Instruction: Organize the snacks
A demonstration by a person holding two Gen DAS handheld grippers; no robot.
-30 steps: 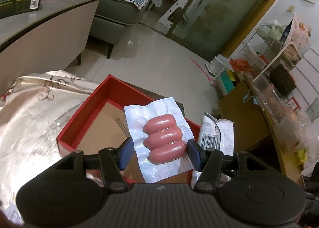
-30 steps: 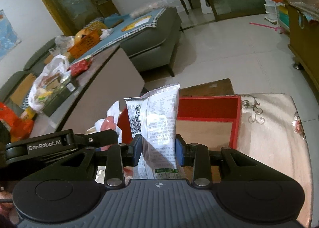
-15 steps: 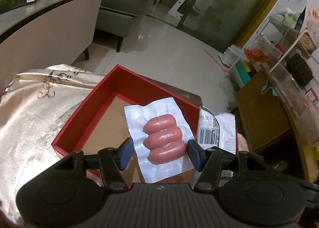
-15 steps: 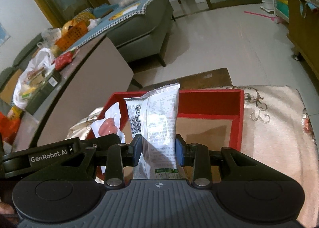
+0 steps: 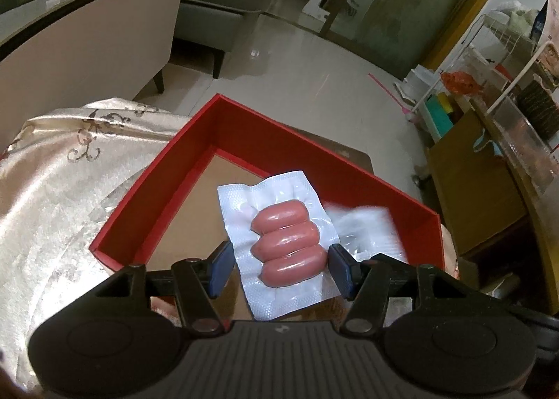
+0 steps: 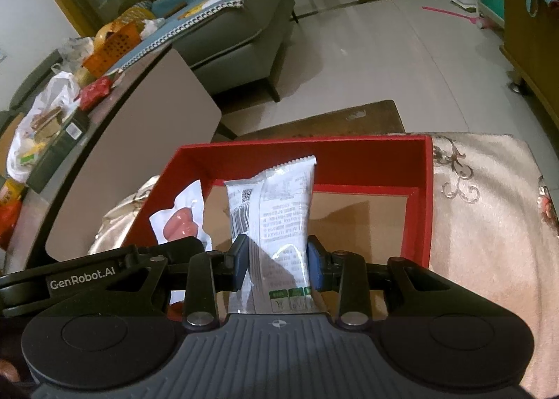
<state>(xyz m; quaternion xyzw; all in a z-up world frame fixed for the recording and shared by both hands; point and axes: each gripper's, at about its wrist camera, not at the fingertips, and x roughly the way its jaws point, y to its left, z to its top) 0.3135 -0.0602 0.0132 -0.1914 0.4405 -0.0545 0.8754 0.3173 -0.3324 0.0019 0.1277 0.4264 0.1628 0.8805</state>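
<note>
My left tongs are clamped on a vacuum-sealed sausage pack held over the red box; my right tongs pinch a white snack pouch above the same box. I judge both packets light. The sausage pack looks slick, with three firm links and a floppy film border, so I'd grip across the links. The crinkly, soft pouch seems best held mid-body. The box walls look like stiff cardboard.
</note>
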